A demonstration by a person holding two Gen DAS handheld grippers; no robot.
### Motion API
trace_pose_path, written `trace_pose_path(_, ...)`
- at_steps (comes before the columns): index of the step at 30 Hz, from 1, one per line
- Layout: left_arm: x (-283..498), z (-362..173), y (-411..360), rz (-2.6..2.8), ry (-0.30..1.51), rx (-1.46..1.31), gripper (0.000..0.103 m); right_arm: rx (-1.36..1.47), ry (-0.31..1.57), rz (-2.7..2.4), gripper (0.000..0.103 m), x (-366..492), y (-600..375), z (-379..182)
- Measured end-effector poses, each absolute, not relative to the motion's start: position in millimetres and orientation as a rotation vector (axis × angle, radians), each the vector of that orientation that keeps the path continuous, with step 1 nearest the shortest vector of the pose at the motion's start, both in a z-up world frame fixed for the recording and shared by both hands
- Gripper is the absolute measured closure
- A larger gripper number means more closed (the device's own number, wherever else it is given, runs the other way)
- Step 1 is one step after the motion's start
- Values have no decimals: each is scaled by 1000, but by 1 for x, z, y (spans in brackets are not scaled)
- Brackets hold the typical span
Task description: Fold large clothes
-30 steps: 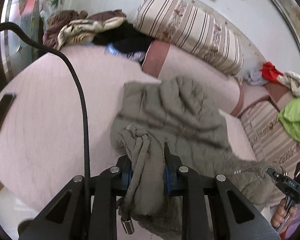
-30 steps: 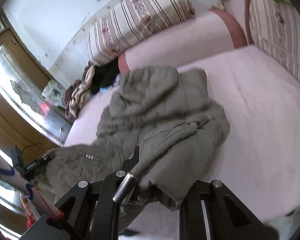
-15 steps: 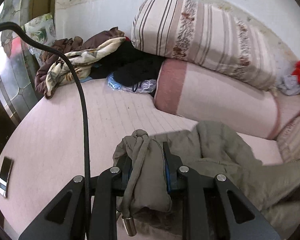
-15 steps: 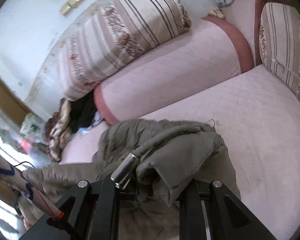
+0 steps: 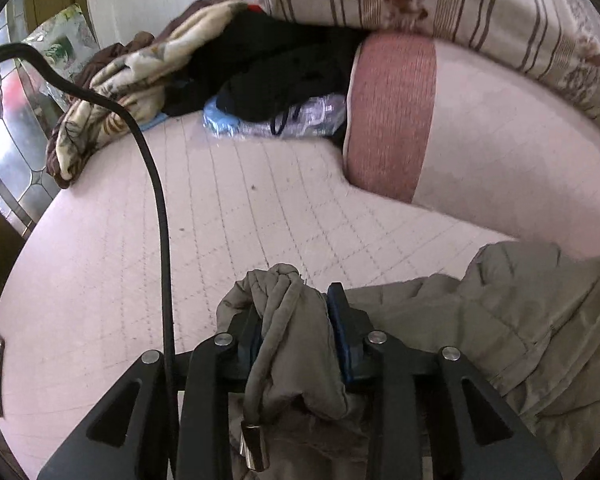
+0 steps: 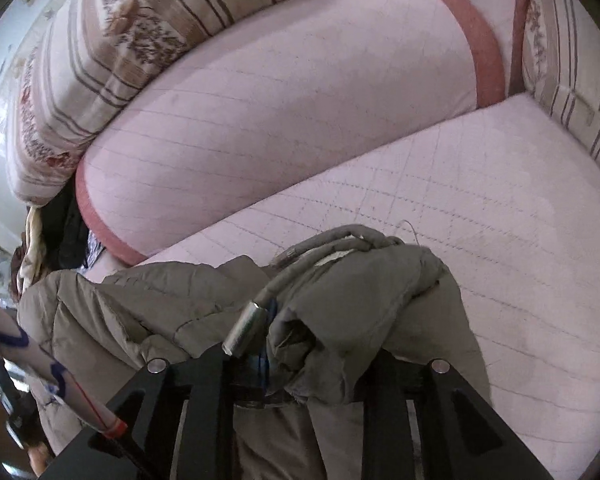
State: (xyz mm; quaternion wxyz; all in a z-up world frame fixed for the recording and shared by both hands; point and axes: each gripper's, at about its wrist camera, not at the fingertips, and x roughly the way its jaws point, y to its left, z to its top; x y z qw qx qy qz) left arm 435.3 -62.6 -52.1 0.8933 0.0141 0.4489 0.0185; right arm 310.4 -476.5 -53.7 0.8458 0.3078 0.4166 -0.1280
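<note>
Both grippers have pushed forward over the last second and the olive jacket (image 5: pixel 512 320) now trails behind them, carried toward the back cushions of the pink sofa (image 5: pixel 260 208)! Left gripper (image 5: pixel 296 320), jaws clamped on a bunched hem with its drawcord; right gripper (image 6: pixel 320 344), jaws buried in fabric, pinching a thick fold. The jacket stretches lengthwise between the two, sagging onto the seat, its metal cord tip (image 6: pixel 244 328) lying just beside the right jaws
</note>
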Motion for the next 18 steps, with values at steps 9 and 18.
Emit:
trace_pose_path(9, 430, -26, -30, -63, 975, -121, 64, 664, 802, -266, 42, 294, -470, -24)
trace_pose_path(18, 381, 45, -13, -153, 840, -166, 36, 549, 679, -295, 15, 250, -451, 38)
